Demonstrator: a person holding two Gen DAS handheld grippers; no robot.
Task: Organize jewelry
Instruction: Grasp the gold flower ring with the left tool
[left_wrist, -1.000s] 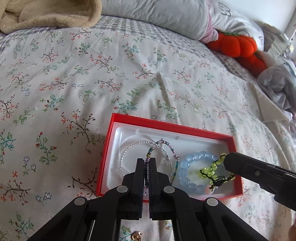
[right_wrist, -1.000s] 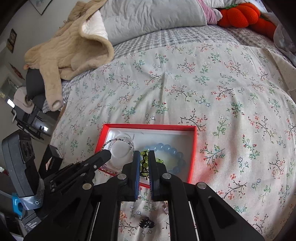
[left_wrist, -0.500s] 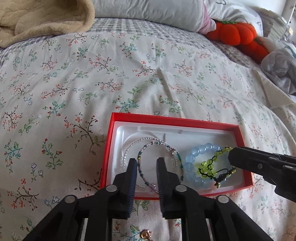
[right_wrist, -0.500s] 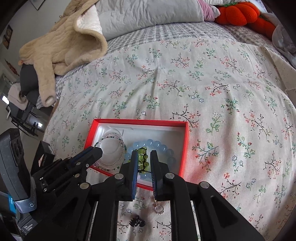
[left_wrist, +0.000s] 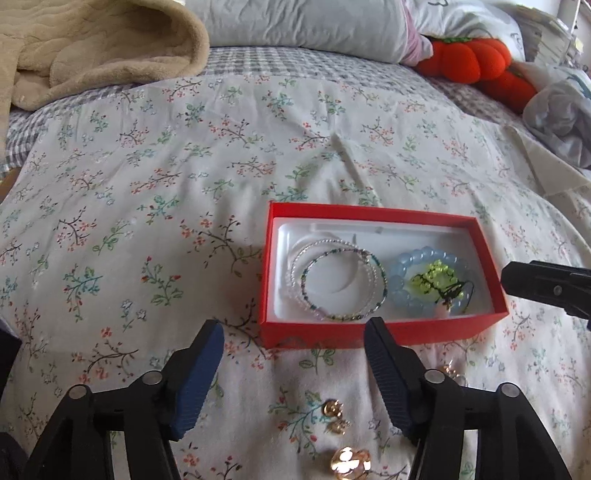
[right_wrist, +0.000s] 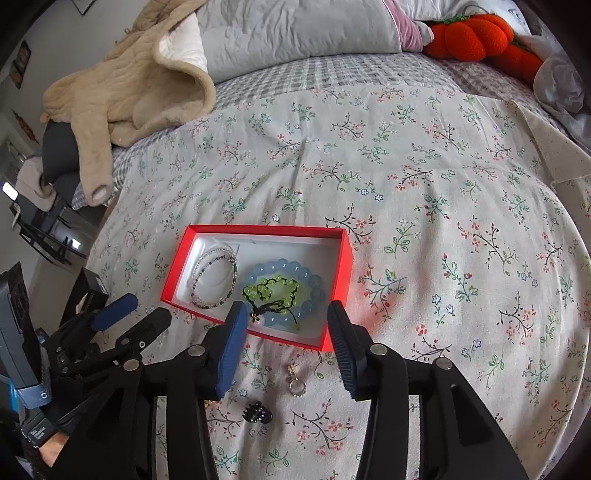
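Observation:
A red box (left_wrist: 373, 334) with a white liner lies on the floral bedspread; it also shows in the right wrist view (right_wrist: 177, 267). Inside lie thin beaded bracelets (left_wrist: 338, 282) on the left, and a blue bead bracelet (left_wrist: 410, 258) with a green bead bracelet (left_wrist: 436, 278) on it. My left gripper (left_wrist: 293, 354) is open and empty, just in front of the box. My right gripper (right_wrist: 284, 328) is open and empty, over the box's near edge. Gold earrings (left_wrist: 334, 415) and a gold bead charm (left_wrist: 349, 458) lie in front of the box. A ring charm (right_wrist: 295, 382) and a black clip (right_wrist: 256, 413) lie there too.
A beige blanket (right_wrist: 129, 85) and grey pillows (right_wrist: 295, 33) lie at the head of the bed. Orange pumpkin plush toys (left_wrist: 476, 61) sit at the far right. The left bed edge drops to a dark chair (right_wrist: 55, 162).
Both grippers have opened and pulled back. The left let go of the thin beaded bracelet and the right let go of the green bracelet; both now lie in the box.

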